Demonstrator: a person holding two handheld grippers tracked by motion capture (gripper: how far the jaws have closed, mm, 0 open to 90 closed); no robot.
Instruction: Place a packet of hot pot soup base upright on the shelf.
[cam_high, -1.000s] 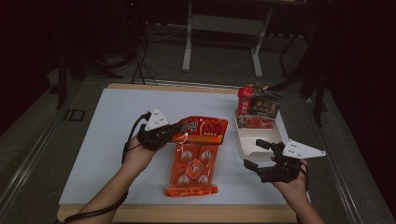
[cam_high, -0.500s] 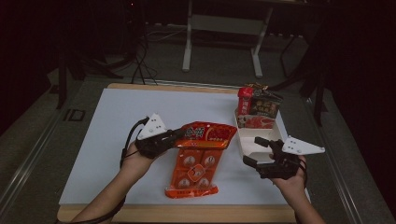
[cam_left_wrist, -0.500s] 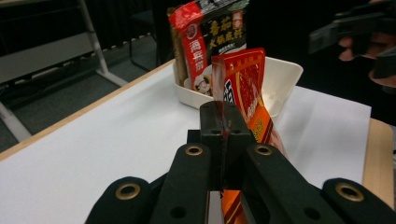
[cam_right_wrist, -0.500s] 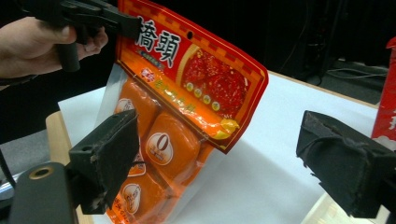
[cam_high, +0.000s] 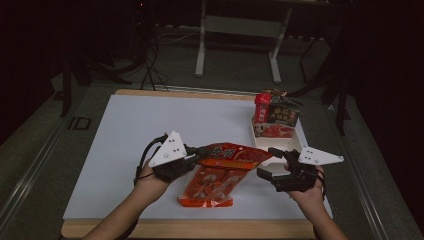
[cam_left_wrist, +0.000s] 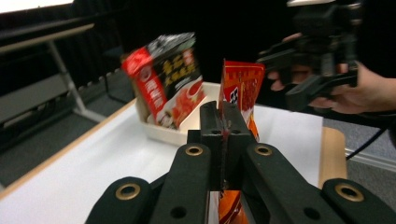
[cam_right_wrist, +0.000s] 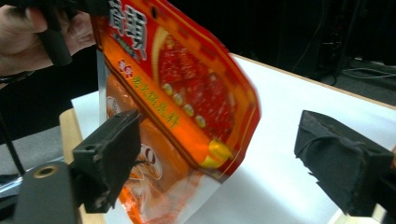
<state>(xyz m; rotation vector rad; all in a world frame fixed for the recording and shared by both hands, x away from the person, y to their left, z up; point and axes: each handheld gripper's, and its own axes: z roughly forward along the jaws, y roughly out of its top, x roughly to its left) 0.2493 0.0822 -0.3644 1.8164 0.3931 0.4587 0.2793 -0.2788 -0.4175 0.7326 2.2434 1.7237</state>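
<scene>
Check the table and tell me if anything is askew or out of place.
The orange snack bag is half lifted: the left claw pinches its top edge, so the top hangs raised and bent while the bottom rests on the table. The packets in the white tray lean. Nothing looks spilled or torn.

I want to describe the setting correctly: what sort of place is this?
Probably a dim lab or studio set up for recording, not a home: a white table under direct light, loose cables on the floor, and a metal stand behind.
</scene>
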